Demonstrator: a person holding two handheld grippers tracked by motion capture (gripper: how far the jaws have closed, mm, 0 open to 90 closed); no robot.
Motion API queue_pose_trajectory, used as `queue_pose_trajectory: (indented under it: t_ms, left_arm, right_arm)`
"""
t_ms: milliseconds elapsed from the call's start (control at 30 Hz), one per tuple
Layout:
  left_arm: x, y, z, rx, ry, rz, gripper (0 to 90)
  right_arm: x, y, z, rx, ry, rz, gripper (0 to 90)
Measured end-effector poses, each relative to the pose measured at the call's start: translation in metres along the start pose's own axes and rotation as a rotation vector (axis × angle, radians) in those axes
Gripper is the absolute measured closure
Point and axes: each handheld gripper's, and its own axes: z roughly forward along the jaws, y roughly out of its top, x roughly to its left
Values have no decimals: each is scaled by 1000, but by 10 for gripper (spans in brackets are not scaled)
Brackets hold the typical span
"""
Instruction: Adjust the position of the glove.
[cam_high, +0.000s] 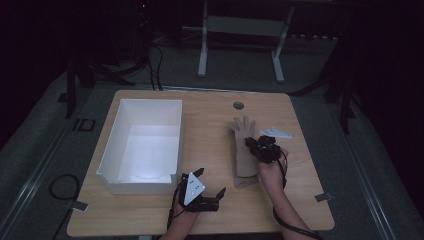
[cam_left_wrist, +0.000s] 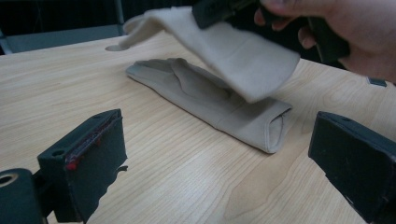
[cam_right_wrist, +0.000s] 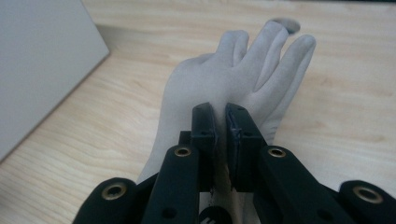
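**Glove Lifted Off Its Twin at the Wooden Table**

Dark room all around, and a pale wooden table (cam_high: 210, 210) takes the light. Nearest the person, the left gripper (cam_high: 210, 184) sits low over the front edge of the table, its jaws spread wide with nothing between them; in the left gripper view they stand far apart at either side of bare wood. Just beyond it, a white box (cam_high: 145, 145) rests on the left half of the table, open at the top, its front corner close to that gripper.

Over to the right, the right gripper (cam_right_wrist: 222, 140) has its jaws pinched tight on a beige glove (cam_right_wrist: 219, 79), clamping the fabric near the palm, fingers pointing away. From the left gripper view that glove (cam_left_wrist: 233, 51) hangs raised off the wood, its cuff drooping, held in the right hand (cam_left_wrist: 345, 32). Under it, a second glove (cam_left_wrist: 210, 107) lies flat on the table, cuff opening toward the camera.

Farther back, a round hole (cam_high: 238, 105) sits in the tabletop near the far edge. Behind that, grey floor and a white table frame (cam_high: 240, 45).
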Motion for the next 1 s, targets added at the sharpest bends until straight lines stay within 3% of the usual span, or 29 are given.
queue_pose_trajectory:
  t_ms: [133, 300, 467, 700, 833, 1000]
  left_arm:
    - [0, 0, 0, 1, 0, 1, 43]
    - [0, 0, 0, 1, 1, 0, 43]
    - [0, 0, 0, 1, 0, 0, 43]
    - [0, 0, 0, 2, 0, 0, 43]
    - [0, 0, 0, 4, -8, -2, 43]
    - [1, 0, 1, 3, -15, -10, 43]
  right_arm:
    - [-3, -5, 5, 29, 14, 7, 825]
    - [1, -13, 10, 61, 8, -30, 821]
    - [-1, -21, 16, 94, 21, -10, 813]
    - [-2, -32, 25, 135, 36, -11, 734]
    - [-3, -31, 22, 125, 60, 0, 631]
    - [-7, -24, 12, 55, 110, -76, 396]
